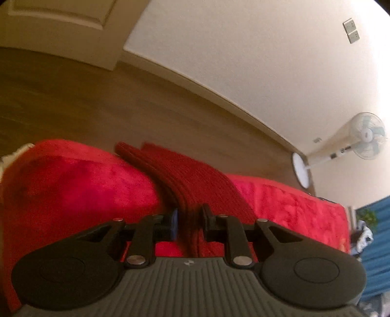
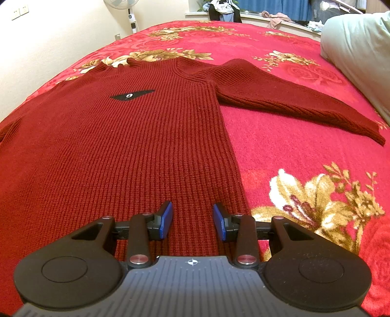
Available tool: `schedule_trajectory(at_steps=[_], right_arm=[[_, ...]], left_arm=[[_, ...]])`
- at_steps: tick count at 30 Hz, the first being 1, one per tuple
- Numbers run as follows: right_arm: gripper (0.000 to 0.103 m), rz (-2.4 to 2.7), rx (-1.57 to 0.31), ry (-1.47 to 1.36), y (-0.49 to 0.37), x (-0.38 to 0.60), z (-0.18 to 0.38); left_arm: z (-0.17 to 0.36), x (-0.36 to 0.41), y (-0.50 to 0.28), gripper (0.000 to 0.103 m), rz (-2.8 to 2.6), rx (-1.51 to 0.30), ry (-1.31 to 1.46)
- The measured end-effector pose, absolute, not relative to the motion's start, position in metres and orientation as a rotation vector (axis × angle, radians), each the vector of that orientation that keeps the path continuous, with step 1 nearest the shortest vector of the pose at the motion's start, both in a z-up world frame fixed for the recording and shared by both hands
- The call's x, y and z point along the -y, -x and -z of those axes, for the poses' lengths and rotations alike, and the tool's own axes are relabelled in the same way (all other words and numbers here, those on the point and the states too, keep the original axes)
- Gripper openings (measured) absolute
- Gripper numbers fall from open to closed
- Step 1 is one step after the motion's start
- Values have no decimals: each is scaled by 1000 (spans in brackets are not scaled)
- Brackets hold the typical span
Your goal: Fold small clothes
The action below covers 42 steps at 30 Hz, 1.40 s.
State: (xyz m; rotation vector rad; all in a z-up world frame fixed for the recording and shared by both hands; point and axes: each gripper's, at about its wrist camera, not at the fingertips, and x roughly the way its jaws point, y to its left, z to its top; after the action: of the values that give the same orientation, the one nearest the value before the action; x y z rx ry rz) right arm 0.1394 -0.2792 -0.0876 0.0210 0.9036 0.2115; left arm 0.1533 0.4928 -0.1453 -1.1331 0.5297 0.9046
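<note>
A dark red knitted sweater (image 2: 126, 136) lies flat on the red flowered bedspread (image 2: 292, 151), front up, with a black patch (image 2: 131, 95) on the chest. Its right sleeve (image 2: 292, 97) stretches out to the right. My right gripper (image 2: 192, 219) is open and empty, low over the sweater's lower hem near its right edge. In the left wrist view my left gripper (image 1: 190, 219) is shut on a folded strip of the same dark red knit (image 1: 185, 175), which runs forward from the jaws to the bed's edge.
A pale green pillow (image 2: 358, 48) lies at the bed's far right. A white standing fan (image 1: 353, 143) stands on the wooden floor (image 1: 121, 104) by the wall. A pile of clothes (image 2: 224, 9) sits on a ledge beyond the bed.
</note>
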Motion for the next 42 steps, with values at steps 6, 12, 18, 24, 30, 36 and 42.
schedule_trajectory(at_steps=[6, 12, 18, 24, 30, 36, 42], right_arm=[[39, -206, -904, -33, -140, 279, 86], [39, -200, -880, -55, -138, 282, 81], [39, -196, -897, -27, -140, 280, 85], [38, -192, -894, -25, -141, 279, 85], [20, -183, -882, -44, -140, 282, 86], [22, -184, -866, -14, -136, 279, 88], [24, -184, -867, -25, -136, 279, 87]], left_arm=[[140, -483, -172, 16, -967, -538, 1049], [131, -474, -160, 33, -932, -547, 1078], [130, -471, -159, 13, -948, -537, 1034], [68, -404, -197, 11, -875, -444, 592], [10, -247, -237, 11, -423, -330, 294], [13, -105, -259, 21, 194, -532, 210], [16, -90, -244, 22, 176, -516, 91]])
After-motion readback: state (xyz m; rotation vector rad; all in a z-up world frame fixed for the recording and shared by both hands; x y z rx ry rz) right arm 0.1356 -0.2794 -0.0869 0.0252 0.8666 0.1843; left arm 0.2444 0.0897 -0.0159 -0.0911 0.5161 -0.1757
